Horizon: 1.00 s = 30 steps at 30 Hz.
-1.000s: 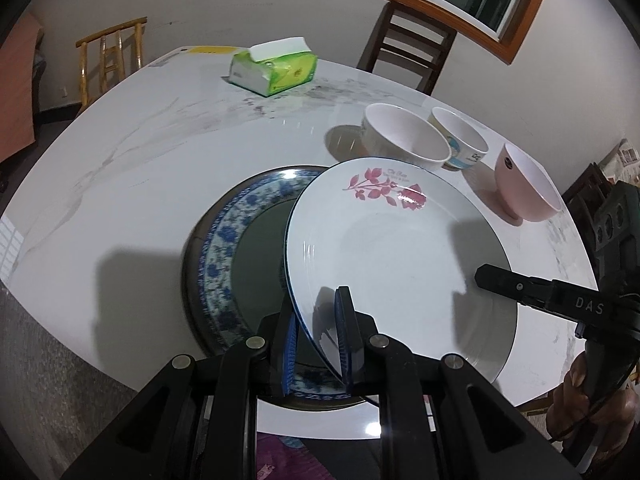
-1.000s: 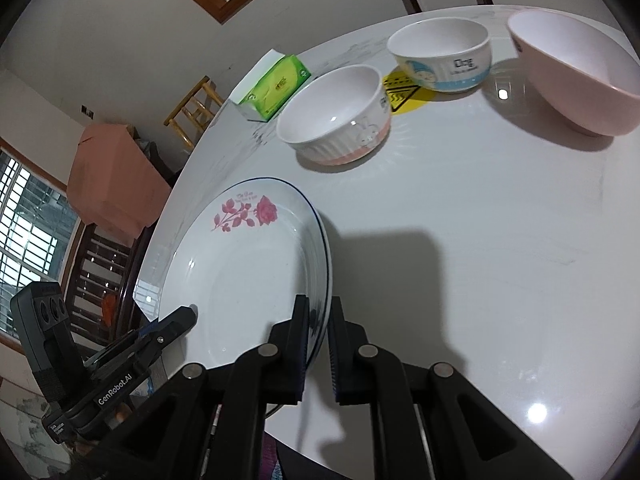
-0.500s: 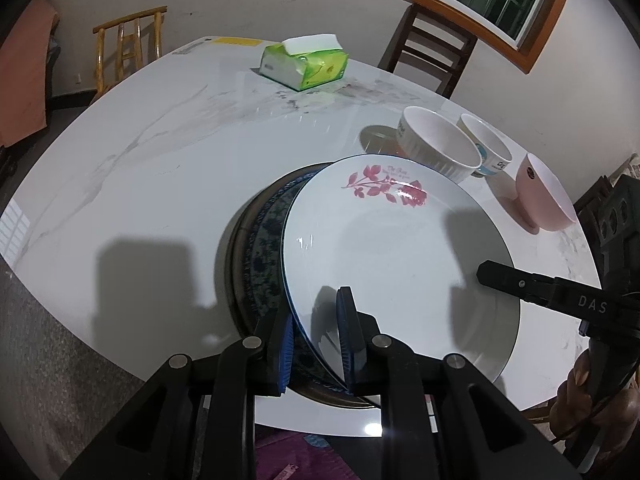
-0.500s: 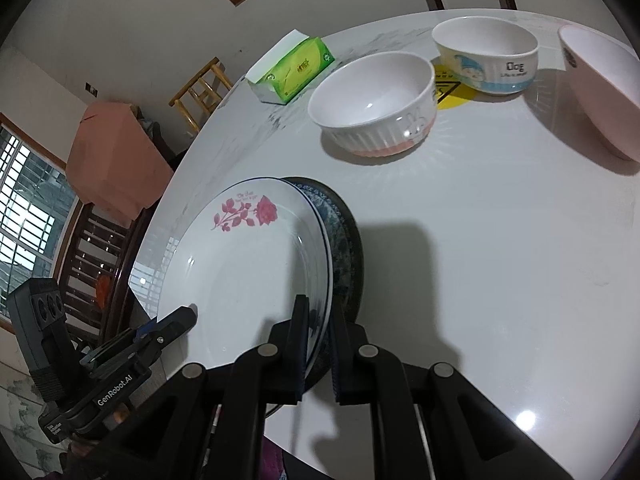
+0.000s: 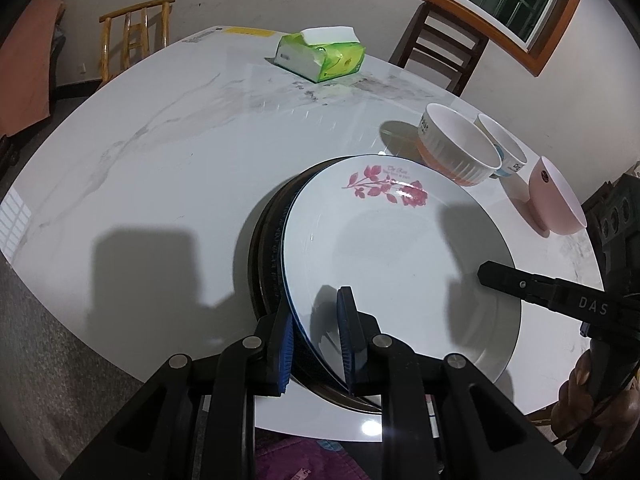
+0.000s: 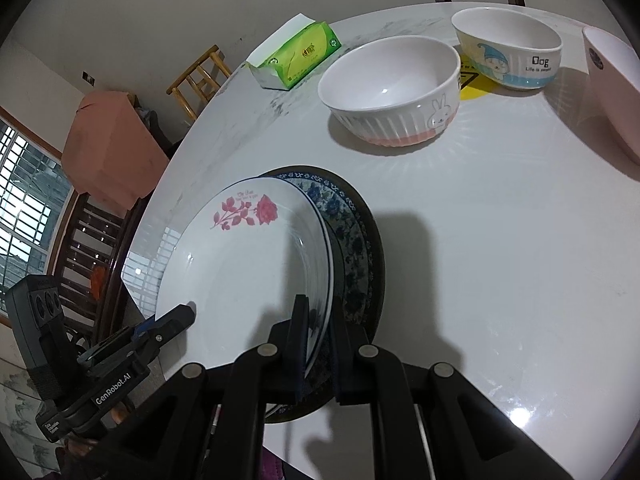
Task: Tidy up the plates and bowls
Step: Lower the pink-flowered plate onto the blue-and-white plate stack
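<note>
I had the rose plate [image 5: 392,264] pinched at its near rim by my left gripper [image 5: 316,336], and my right gripper [image 6: 318,344] clamped the opposite rim. It sat over the blue-patterned plate [image 6: 348,236] at the near edge of the marble table [image 5: 192,148]. The rabbit bowl [image 6: 390,90], dog bowl [image 6: 508,52] and pink bowl [image 5: 556,204] stood beyond, near the tissue pack [image 5: 320,56]
</note>
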{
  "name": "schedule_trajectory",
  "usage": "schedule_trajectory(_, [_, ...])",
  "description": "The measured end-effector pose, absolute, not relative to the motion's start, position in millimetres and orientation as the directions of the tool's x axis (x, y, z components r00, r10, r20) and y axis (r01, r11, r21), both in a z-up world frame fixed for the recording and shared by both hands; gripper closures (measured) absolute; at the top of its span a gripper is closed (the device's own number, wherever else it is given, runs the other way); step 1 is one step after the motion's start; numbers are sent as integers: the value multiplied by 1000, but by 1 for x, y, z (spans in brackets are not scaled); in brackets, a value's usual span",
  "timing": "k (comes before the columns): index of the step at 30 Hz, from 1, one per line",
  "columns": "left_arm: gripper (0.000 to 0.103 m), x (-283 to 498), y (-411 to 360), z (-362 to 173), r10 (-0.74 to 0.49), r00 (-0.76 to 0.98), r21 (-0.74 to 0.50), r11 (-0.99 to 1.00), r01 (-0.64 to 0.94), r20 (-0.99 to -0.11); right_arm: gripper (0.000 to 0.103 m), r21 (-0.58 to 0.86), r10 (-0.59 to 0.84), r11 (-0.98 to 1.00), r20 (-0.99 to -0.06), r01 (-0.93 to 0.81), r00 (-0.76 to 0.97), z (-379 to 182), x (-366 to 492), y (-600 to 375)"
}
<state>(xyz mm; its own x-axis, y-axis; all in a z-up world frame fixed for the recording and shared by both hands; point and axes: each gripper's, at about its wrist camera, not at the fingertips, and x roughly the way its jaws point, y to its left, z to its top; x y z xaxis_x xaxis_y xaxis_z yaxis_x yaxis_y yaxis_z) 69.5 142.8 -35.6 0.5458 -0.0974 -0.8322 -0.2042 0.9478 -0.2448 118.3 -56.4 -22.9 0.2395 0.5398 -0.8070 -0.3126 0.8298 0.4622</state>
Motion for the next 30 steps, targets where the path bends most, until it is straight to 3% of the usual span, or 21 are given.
schedule_trajectory(20, [87,72,143,-40,-101,545,-240,952,-191,-833,93,444,522,840,-818,-313,242,-28,121,-57])
schedule_trajectory(30, [86,72,137,-40,-54,555,-178,969,-171,-830,91,393,491,853,-826,-342,277,-24,120,-53])
